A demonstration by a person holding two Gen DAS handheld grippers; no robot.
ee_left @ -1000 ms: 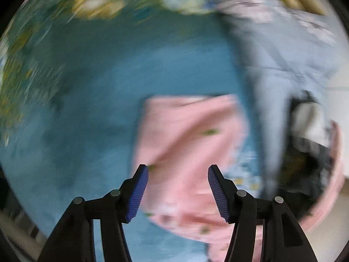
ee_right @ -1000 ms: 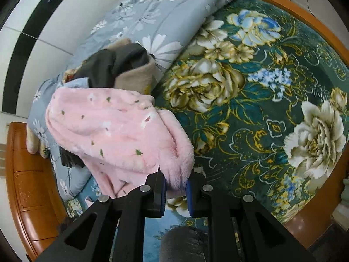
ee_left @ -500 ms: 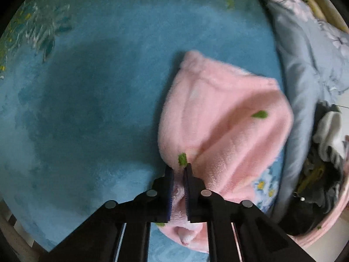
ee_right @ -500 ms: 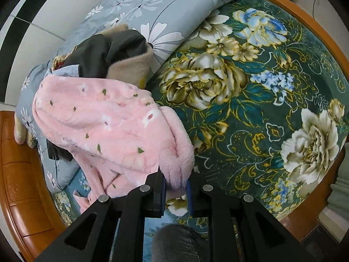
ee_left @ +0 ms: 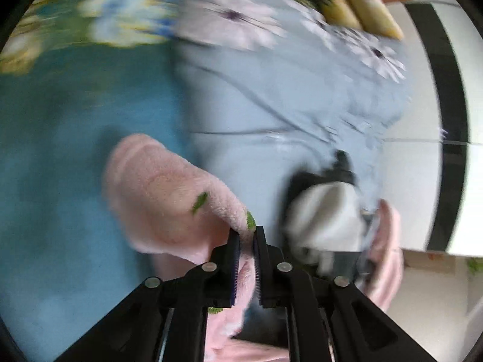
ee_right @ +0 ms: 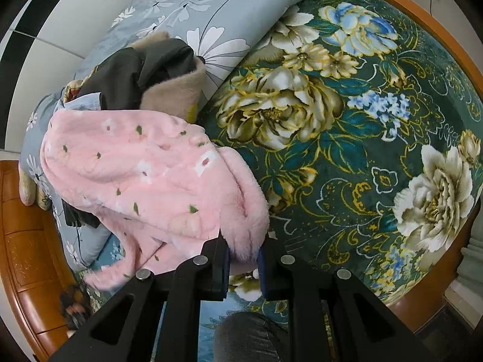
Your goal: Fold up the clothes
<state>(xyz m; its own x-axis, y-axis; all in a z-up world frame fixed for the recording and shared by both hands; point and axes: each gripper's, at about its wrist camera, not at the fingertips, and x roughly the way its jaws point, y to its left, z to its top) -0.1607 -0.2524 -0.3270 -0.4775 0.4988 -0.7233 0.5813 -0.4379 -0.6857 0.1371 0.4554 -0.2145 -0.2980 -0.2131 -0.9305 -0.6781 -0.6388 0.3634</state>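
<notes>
Spanning the bed (ee_right: 347, 157), the pink fleece garment (ee_right: 145, 181) lies at nine o'clock; we judge it soft, bulky, best taken by edges. Left claw (ee_left: 247, 235) and right claw (ee_right: 243, 253) each pinch its hem.

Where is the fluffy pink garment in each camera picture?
Left wrist view: the pink garment fills the lower middle, pinched in the left gripper.
Right wrist view: the pink garment lies at the left and centre, its fluffy edge pinched in the right gripper.
Shared landmark: the grey daisy-print quilt behind it.
</notes>
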